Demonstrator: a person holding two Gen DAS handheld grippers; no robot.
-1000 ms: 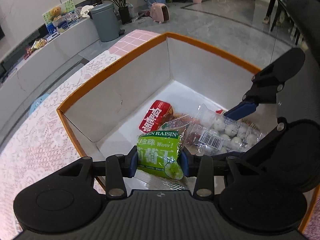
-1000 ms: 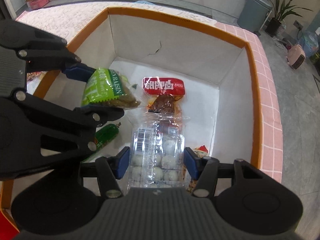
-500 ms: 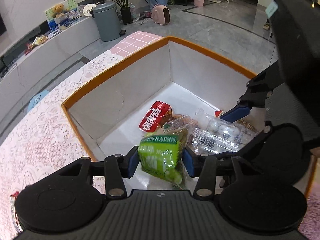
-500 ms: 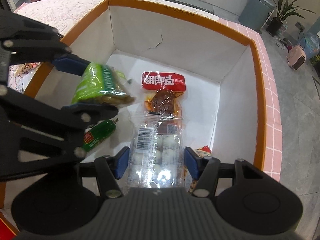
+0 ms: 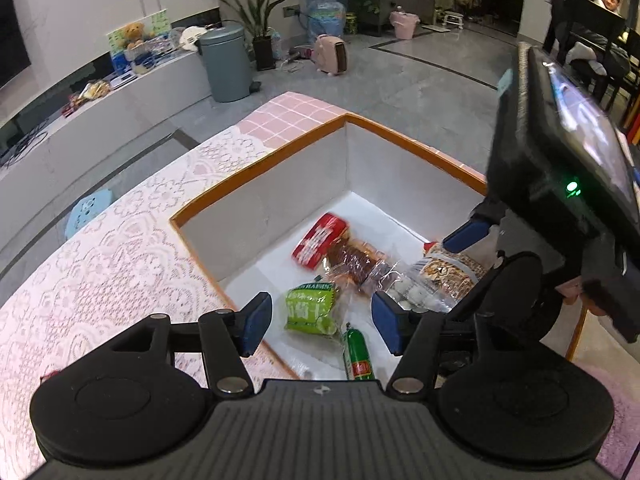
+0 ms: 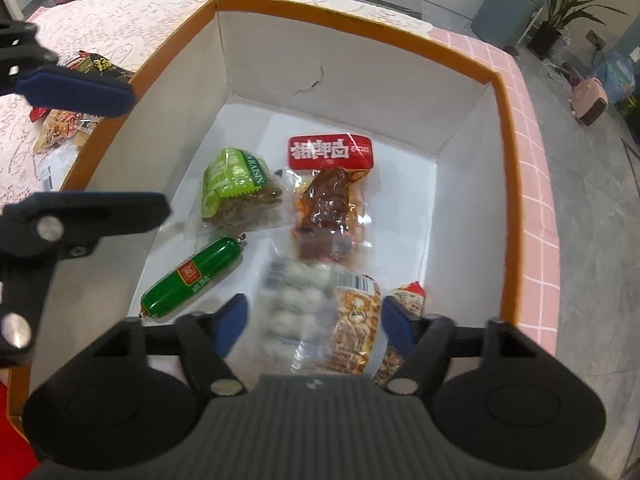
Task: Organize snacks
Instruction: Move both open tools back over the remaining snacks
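A white box with an orange rim [image 5: 256, 168] [image 6: 352, 12] holds the snacks. The green raisin packet [image 5: 310, 308] [image 6: 236, 188] lies loose on the box floor, below my left gripper [image 5: 320, 330] [image 6: 144, 150]. That gripper's jaws are opening, with nothing between the pads. The clear pack of white balls [image 6: 296, 300] [image 5: 404, 288] looks blurred under my right gripper [image 6: 314, 322], whose jaws are opening clear of it. Only one blue finger [image 5: 466, 236] of the right gripper shows in the left wrist view. A red packet [image 6: 330, 152], a green sausage [image 6: 192, 276] and a patterned pack [image 6: 356, 328] also lie inside.
More snack packets [image 6: 80, 68] lie outside the box on the lace tablecloth [image 5: 100, 248]. The pink tiled table edge [image 6: 532, 152] runs along the box's right side. A grey bin [image 5: 226, 64] stands on the floor beyond, and a person [image 5: 592, 40] sits far off.
Both grippers opened. The raisin packet dropped from the left one to the box floor, and the ball pack slipped from the right one. The left gripper rose away from the box.
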